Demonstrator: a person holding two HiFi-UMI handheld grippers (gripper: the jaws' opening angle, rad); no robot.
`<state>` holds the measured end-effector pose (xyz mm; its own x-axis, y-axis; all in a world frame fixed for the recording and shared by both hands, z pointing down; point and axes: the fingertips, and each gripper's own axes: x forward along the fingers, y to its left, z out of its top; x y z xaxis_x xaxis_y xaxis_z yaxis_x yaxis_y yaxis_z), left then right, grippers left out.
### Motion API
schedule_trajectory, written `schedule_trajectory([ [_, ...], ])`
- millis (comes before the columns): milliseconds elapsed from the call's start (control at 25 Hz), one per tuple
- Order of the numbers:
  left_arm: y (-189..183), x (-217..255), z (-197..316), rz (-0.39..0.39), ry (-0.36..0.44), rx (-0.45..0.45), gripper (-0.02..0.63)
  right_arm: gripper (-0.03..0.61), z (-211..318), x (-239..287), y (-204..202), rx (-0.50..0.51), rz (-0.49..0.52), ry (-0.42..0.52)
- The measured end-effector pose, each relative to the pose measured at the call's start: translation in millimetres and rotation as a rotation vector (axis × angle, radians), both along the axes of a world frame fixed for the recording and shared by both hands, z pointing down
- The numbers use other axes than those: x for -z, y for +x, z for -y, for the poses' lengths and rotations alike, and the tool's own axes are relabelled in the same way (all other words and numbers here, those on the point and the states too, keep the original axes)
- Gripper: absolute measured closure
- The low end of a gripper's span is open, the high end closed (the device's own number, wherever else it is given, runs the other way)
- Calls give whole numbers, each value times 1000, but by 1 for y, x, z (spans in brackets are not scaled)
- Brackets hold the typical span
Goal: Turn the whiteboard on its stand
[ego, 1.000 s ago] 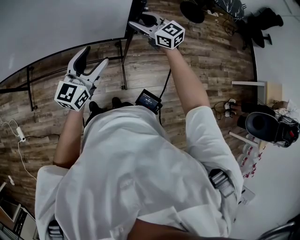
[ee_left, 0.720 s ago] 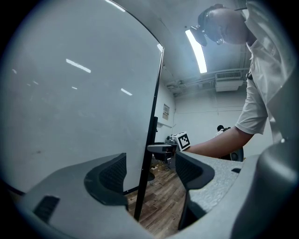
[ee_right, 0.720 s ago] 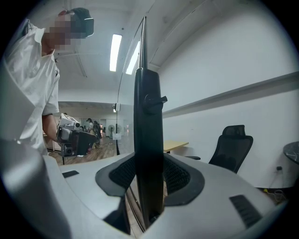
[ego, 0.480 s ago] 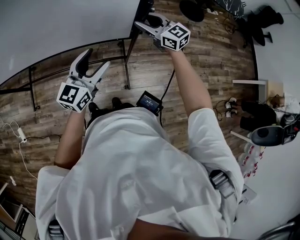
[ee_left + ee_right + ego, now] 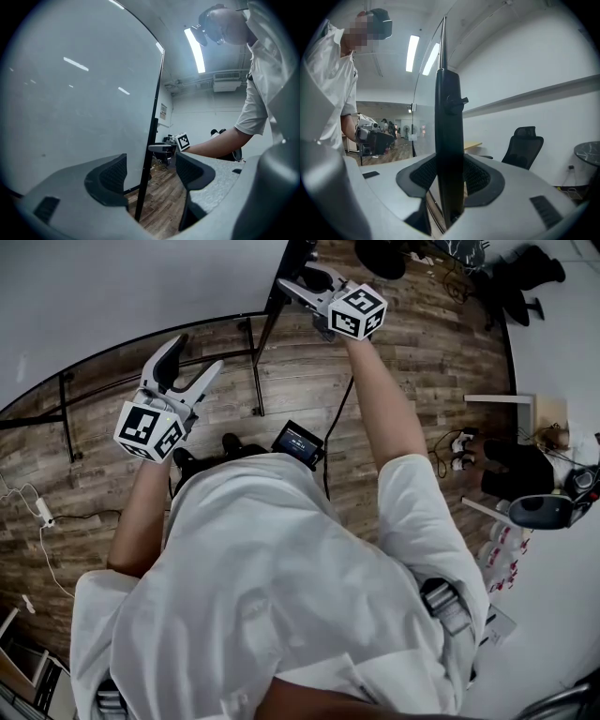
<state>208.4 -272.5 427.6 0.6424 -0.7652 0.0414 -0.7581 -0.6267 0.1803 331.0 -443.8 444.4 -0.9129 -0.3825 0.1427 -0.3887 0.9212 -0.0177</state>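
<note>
Right gripper view: right gripper (image 5: 450,165) clamps the black upright frame edge (image 5: 449,108) of the large white whiteboard (image 5: 122,287), which stands on the brown wood-plank floor (image 5: 412,343). Left gripper (image 5: 150,161) gapes empty beside the board's face.

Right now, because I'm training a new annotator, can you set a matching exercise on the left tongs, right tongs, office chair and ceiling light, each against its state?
Things:
1. left tongs
2. right tongs
3. office chair
4. ceiling light

States:
A. black, unoccupied
B. clamped on the whiteboard frame
C. lit, overhead
D. open, pads on nothing

Pairs: 1-D, 2-B, 3-A, 4-C
</note>
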Motion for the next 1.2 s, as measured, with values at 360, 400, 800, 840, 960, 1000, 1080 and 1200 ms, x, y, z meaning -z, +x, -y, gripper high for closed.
schedule_trajectory([
  [360, 9, 2, -13, 7, -1, 0, 278, 416, -4, 2, 18, -32, 6, 11],
  [400, 9, 3, -14, 8, 0, 3, 278, 416, -4, 3, 19, -36, 8, 11],
  [800, -15, 9, -31, 10, 6, 52, 278, 362, -8, 5, 41, -218, 66, 26],
  [840, -19, 8, -32, 12, 5, 56, 278, 331, -10, 8, 48, -262, 78, 38],
  [960, -33, 5, -35, 8, -1, 70, 278, 354, -23, 21, 71, -385, 149, 75],
  [1000, -38, 4, -35, 5, -2, 74, 278, 360, -30, 27, 77, -416, 173, 89],
  [1080, -48, 2, -37, -2, -3, 82, 278, 382, -50, 37, 83, -463, 197, 118],
  [1200, -63, 0, -46, -13, 2, 93, 278, 415, -91, 48, 78, -505, 186, 160],
])
